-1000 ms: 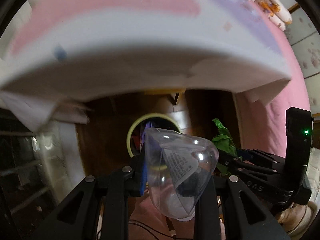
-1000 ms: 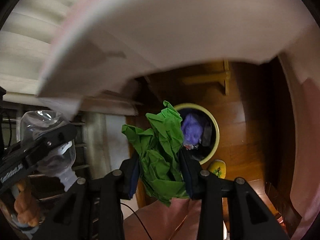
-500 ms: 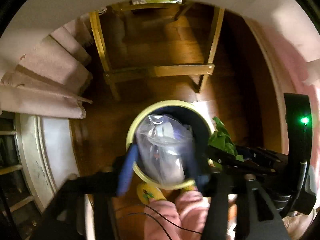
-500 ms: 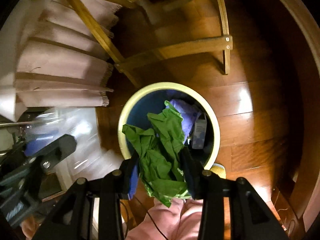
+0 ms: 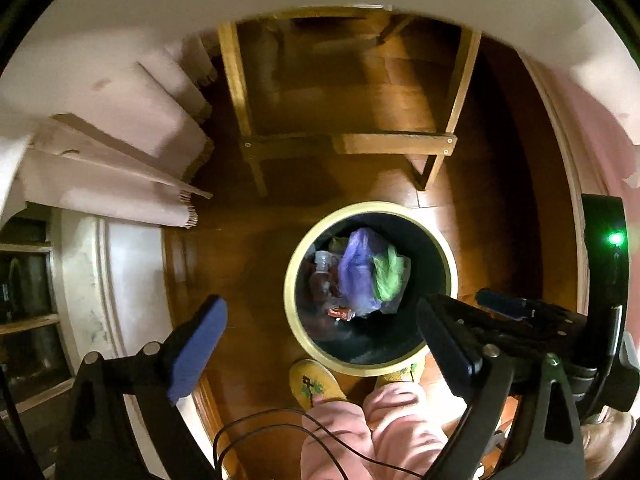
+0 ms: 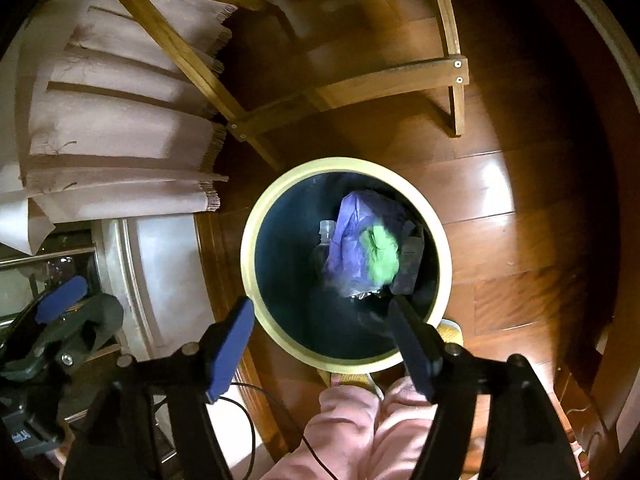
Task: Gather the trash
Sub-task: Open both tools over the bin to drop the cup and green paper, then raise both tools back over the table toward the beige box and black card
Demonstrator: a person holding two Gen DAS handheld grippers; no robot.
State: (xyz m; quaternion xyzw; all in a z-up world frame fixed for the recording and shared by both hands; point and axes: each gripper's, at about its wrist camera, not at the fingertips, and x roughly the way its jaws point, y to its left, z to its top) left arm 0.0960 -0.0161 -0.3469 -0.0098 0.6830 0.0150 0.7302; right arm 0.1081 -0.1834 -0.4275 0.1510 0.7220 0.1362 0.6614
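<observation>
Nearest, the left gripper (image 5: 320, 344) and right gripper (image 6: 320, 336) are both opening, nothing between their jaws; a second ago they clamped a clear plastic bottle (image 5: 322, 270) and green wrapper (image 6: 380, 254). Both items now lie farther down in the yellow-rimmed trash bin (image 6: 256, 240), beside a purple bag (image 5: 356, 268). Deposit judged complete.

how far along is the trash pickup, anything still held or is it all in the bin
Done: the green wrapper and the clear plastic bottle lie inside the yellow-rimmed bin, beside a purple bag. In hand: nothing. The left gripper and right gripper hang over the bin, jaws opening with nothing between them. Left: no loose trash shows on the wood floor here; anything elsewhere is out of view.
</observation>
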